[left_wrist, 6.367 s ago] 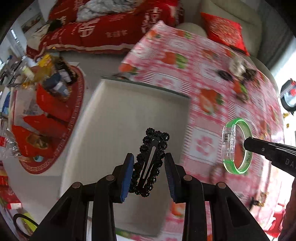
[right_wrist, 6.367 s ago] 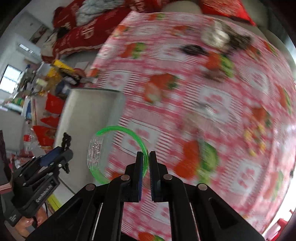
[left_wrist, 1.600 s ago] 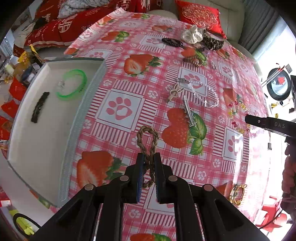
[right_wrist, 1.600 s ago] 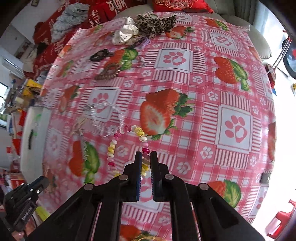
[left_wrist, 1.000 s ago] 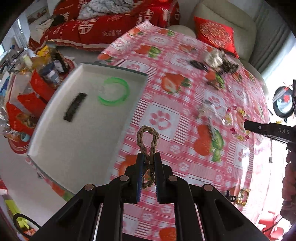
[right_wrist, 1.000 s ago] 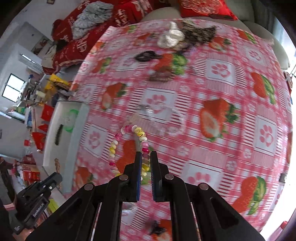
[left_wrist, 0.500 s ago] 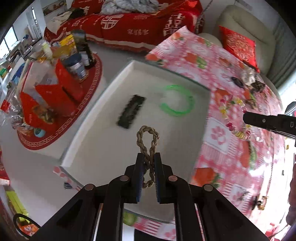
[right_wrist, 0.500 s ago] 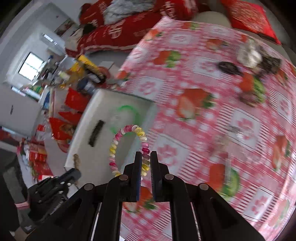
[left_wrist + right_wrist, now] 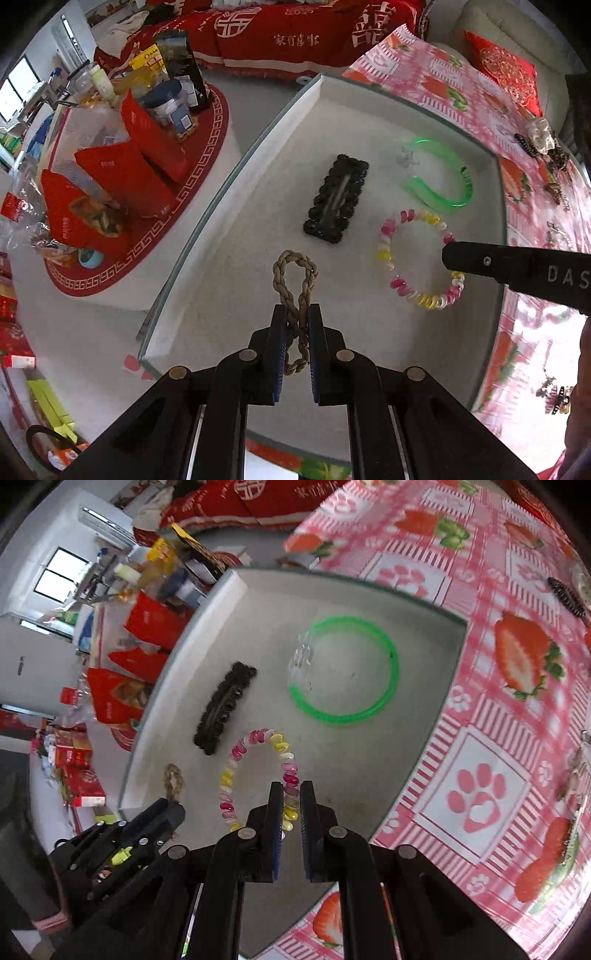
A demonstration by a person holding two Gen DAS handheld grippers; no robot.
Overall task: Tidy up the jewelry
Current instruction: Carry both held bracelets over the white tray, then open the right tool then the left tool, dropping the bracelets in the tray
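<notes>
Nearest in the left wrist view, the black left gripper (image 9: 295, 317) with blue-lined pads, clamped narrow on a braided tan rope loop (image 9: 294, 284), coarse and twisted, its rounded end standing out past the fingertips and its tail hanging between the jaws. Pointed steeply down over a shallow white rectangular tray (image 9: 236, 177) with a matte, slightly scuffed floor and a raised rim. To the right of that, the black right gripper (image 9: 291, 794), likewise angled steeply down over the tray and pinched shut on a pink, yellow and white coiled plastic bracelet (image 9: 258, 771), glossy and springy, held by one side so that the ring arches out ahead of the tips; in the left wrist view the same ring hangs from the dark finger (image 9: 480, 258) reaching in from the right edge. A little farther in, lying flat on the tray floor, a black beaded rectangular hair clip (image 9: 336, 199), knobbly along its border with a smooth metal bar down the middle. Beyond and to the right of it, also on the tray, a translucent green plastic bangle (image 9: 443, 177) with a clear faceted section at one side, smooth and shiny. Past the tray's far rim, a pink checked tablecloth (image 9: 498, 738) printed with strawberries and paw marks, with more small dark hair pieces lying blurred at its far edge.
</notes>
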